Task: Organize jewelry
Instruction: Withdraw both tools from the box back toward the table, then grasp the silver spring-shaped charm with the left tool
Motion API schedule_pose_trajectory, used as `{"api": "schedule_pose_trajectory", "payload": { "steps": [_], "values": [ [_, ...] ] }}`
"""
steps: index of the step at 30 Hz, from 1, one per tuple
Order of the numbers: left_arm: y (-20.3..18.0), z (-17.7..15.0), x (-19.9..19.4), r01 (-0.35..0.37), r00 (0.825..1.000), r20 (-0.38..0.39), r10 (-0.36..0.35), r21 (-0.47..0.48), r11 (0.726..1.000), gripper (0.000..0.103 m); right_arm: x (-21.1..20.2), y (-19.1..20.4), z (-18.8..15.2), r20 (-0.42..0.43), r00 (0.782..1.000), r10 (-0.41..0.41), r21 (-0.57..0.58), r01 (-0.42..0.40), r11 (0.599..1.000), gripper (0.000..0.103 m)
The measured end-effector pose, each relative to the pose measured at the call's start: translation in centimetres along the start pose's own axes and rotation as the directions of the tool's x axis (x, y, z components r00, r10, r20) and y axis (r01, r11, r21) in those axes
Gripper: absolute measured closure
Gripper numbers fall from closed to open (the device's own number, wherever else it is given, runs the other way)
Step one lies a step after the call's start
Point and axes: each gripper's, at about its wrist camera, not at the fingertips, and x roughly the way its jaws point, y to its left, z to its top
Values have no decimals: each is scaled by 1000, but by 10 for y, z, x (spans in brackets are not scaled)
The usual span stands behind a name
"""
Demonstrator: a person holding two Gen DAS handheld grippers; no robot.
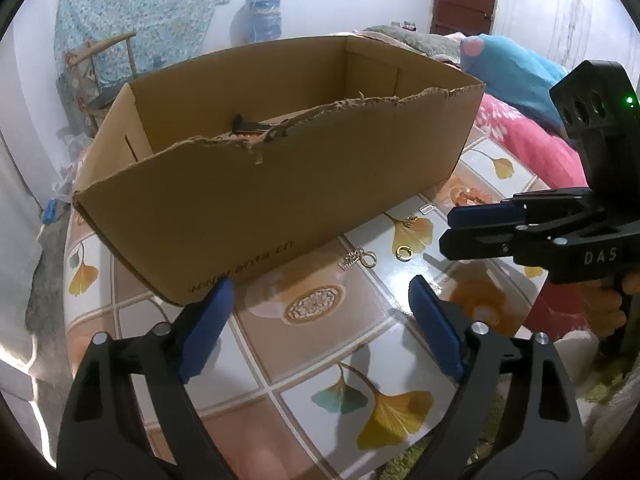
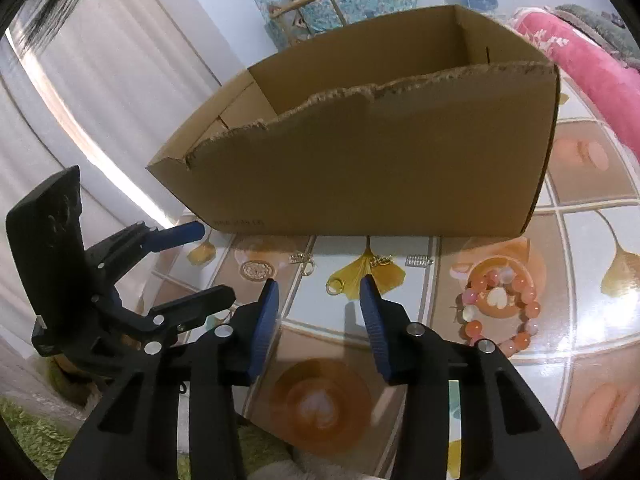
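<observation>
Across the middle of both views, a torn-edged cardboard box point(image 1: 280, 168) is sitting on a desk point(image 1: 320, 368) covered with a cloth showing yellow leaves and coffee cups. Below the box in the left wrist view, small pieces of jewelry are lying on the cloth: a silver charm with a ring point(image 1: 358, 259), a gold ring point(image 1: 405, 252) just right of it, and a small gold chain point(image 1: 409, 222) above that. At the right of the right wrist view, a bracelet of pink and orange beads point(image 2: 502, 308) is lying well apart from the box, and a small silver piece point(image 2: 419, 261) is resting near the box's lower edge. At the bottom of the left wrist view, the left gripper point(image 1: 320, 292) is hovering with its blue fingers spread wide and nothing between them. At the bottom of the right wrist view, the right gripper point(image 2: 318, 290) is hanging above the gold ring with its fingers narrower, partly parted, grasping nothing.
</observation>
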Motion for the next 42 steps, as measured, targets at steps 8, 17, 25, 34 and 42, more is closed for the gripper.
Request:
{"api": "schedule_pose_trajectory", "payload": {
  "steps": [8, 17, 25, 34, 42],
  "values": [
    [-10, 3, 17, 22, 999, -29, -19, 112, 993, 61, 3, 0, 2, 3, 1000, -9, -7, 9, 1000, 69],
    [-10, 14, 35, 63, 997, -54, -53, 216, 974, 75, 3, -5, 0, 0, 1000, -5, 13, 5, 1000, 69],
    [-13, 16, 47, 82, 993, -100, -59, 244, 966, 85, 1, -12, -1, 14, 1000, -6, 35, 6, 999, 69],
    [-16, 16, 48, 121, 989, -117, -90, 294, 948, 88, 10, -11, 0, 11, 1000, 0, 60, -1, 998, 69],
    [-22, 13, 45, 119, 990, -114, -86, 324, 938, 98, 4, -17, -3, 16, 1000, -3, 75, 2, 997, 69]
  ]
}}
